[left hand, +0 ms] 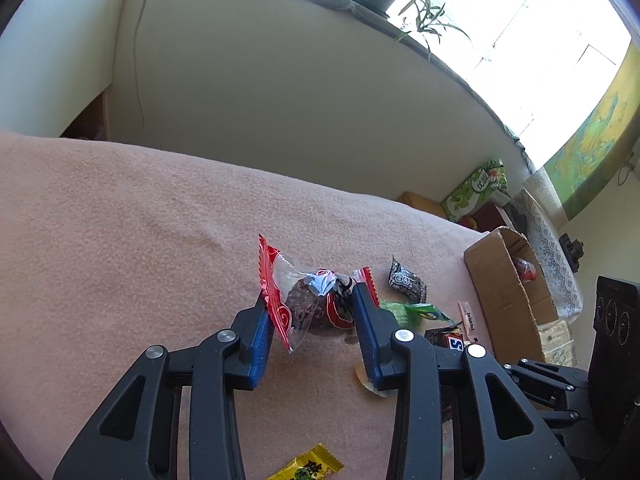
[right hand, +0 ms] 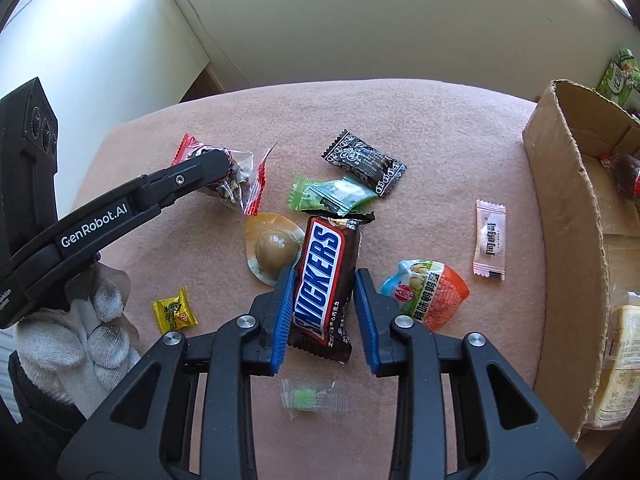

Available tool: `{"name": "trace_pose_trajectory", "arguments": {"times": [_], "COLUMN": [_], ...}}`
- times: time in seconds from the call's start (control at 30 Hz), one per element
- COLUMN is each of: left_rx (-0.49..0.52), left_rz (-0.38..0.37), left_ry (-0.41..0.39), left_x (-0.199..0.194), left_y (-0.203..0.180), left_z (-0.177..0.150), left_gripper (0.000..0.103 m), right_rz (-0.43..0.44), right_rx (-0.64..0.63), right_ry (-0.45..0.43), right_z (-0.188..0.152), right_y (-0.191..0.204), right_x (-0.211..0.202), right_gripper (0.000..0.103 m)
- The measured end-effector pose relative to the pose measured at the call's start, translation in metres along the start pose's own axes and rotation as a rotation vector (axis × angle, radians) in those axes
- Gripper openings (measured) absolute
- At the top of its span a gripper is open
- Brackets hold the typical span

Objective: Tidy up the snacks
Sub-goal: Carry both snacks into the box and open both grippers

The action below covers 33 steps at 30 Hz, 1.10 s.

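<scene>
Closing on snacks: both grippers straddle wrapped snacks on the pink blanket [right hand: 400, 128]; the cardboard box [right hand: 560, 220] at the frame's right edge seems the likely goal.
Left gripper [left hand: 312, 304]: jaws apart around the red-ended date packet [left hand: 308, 300], pads touching or just beside its crimped ends; not visibly clamped.
Doing it well, left: I would squeeze the firm fruit in the middle rather than the thin film ends, which may slip out.
Right gripper [right hand: 323, 300]: jaws apart, astride the Snickers bar [right hand: 324, 276], whose lower half lies between the pads; the left pad is close, the right shows a small gap.
Doing it well, right: close squarely across the bar's width, clear of the brown jelly cup [right hand: 274, 248] and the orange packet [right hand: 428, 296] beside it.
</scene>
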<state>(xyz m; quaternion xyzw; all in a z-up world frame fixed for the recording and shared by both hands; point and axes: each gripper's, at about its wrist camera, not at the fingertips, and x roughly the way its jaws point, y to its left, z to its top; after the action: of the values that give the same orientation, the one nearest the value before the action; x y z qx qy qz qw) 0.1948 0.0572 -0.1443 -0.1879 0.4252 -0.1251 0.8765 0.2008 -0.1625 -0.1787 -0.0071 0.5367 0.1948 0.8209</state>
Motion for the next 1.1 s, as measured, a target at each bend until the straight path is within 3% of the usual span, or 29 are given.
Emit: {"name": "trace_pose_trajectory", "arguments": {"times": [0.47, 1.1], "left_rx": [0.116, 0.296], "left_rz": [-0.086, -0.239], "left_ry": [-0.064, 0.024], "left_x": [-0.027, 0.023], "left_y": [-0.065, -0.205], "left_z": [0.000, -0.018], "left_gripper": [0.036, 0.036], "right_rz": [-0.053, -0.194], "right_rx": [-0.021, 0.088], "right_ry": [-0.154, -0.227], "right_z": [-0.011, -0.010], "right_y": [-0.029, -0.147], "right_x": [-0.083, -0.127], "right_gripper": [0.031, 0.031]}}
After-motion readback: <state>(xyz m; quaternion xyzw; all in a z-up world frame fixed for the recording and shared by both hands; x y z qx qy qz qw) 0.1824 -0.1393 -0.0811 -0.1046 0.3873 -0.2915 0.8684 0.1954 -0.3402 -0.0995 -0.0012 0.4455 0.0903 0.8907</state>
